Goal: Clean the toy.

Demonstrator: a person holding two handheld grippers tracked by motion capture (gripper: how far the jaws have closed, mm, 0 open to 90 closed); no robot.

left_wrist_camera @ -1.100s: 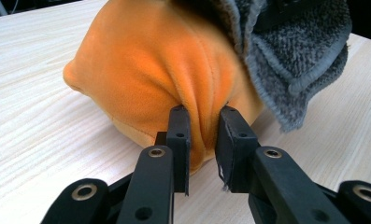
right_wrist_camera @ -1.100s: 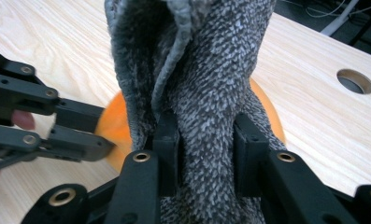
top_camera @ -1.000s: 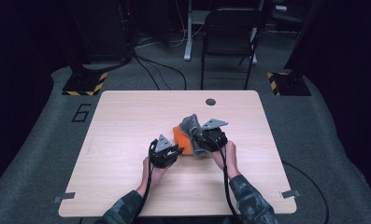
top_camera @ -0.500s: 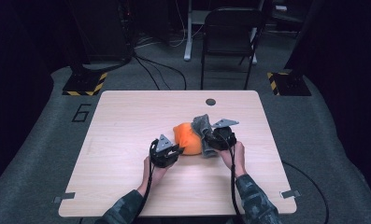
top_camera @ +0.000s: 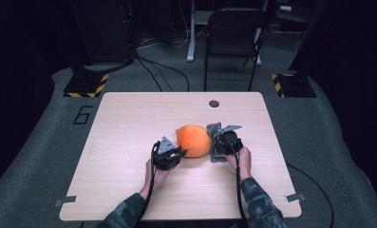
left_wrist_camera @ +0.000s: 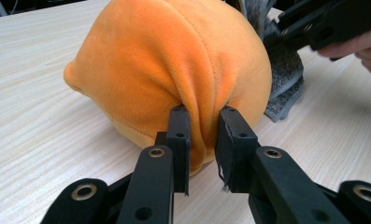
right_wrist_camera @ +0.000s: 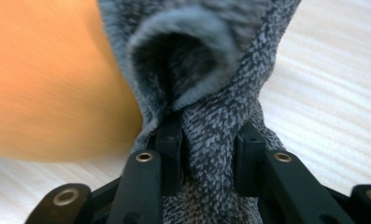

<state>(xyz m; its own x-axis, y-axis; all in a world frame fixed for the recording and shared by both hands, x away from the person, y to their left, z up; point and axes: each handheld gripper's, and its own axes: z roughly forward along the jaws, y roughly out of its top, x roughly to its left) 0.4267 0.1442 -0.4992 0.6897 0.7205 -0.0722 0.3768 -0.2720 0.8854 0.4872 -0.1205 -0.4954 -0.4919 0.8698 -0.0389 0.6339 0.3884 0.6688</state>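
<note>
An orange plush ball point(top_camera: 193, 140) lies at the middle of the wooden table point(top_camera: 129, 123). My left gripper point(top_camera: 179, 153) is at its near left side. In the left gripper view this gripper point(left_wrist_camera: 203, 140) is shut on a fold of the orange plush point(left_wrist_camera: 174, 60). A grey knitted fabric piece point(top_camera: 213, 130) lies against the ball's right side. My right gripper point(right_wrist_camera: 209, 154) has just been closing and pinches a bunched part of the grey fabric point(right_wrist_camera: 211, 60), with the orange plush point(right_wrist_camera: 52, 79) to its left. In the high view the right gripper point(top_camera: 217, 145) is low over the table.
A small dark round disc point(top_camera: 214, 103) sits near the table's far edge. A black chair point(top_camera: 233, 38) stands behind the table, and yellow-black striped stand bases point(top_camera: 84, 85) rest on the grey floor at both far corners.
My right gripper moved right and down with the grey fabric, drawing it off the orange ball, which now shows nearly whole. The left gripper kept still.
</note>
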